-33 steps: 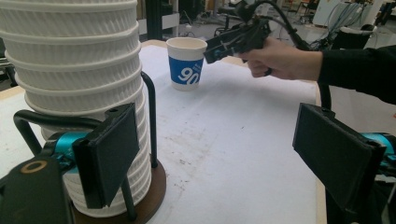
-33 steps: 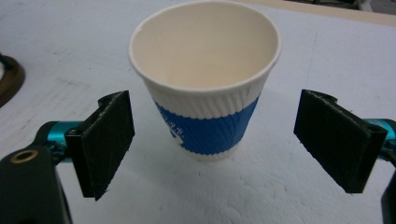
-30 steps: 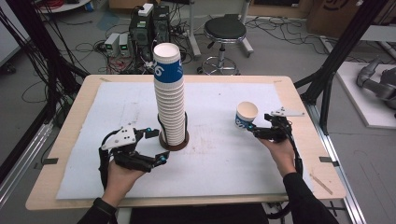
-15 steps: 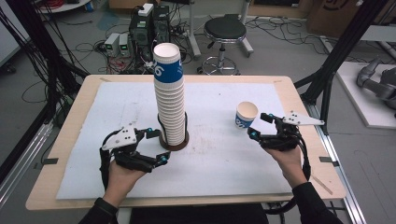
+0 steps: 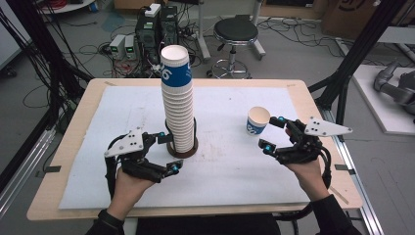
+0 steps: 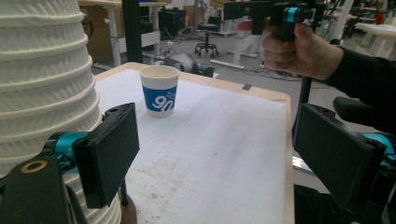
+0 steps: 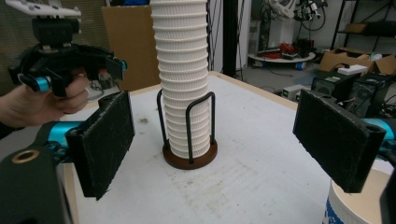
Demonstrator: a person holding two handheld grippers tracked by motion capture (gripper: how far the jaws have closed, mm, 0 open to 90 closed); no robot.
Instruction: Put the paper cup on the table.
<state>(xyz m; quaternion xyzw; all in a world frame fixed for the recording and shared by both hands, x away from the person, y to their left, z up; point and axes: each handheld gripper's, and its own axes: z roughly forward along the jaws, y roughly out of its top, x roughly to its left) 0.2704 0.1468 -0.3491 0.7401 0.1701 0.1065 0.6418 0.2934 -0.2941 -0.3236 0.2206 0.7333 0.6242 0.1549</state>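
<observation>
Jaws of both grippers stand wide apart, flat black pads gripping nothing. The left gripper [image 5: 168, 152] sits just beside the holder [image 5: 182, 148], a round brown base with black wire posts around a tall stack [image 5: 178, 110] of ribbed white paper cups. The right gripper [image 5: 272, 134] is next to a lone cup [image 5: 257, 121], upright on the white tabletop [image 5: 225, 161], its blue band printed "90".
</observation>
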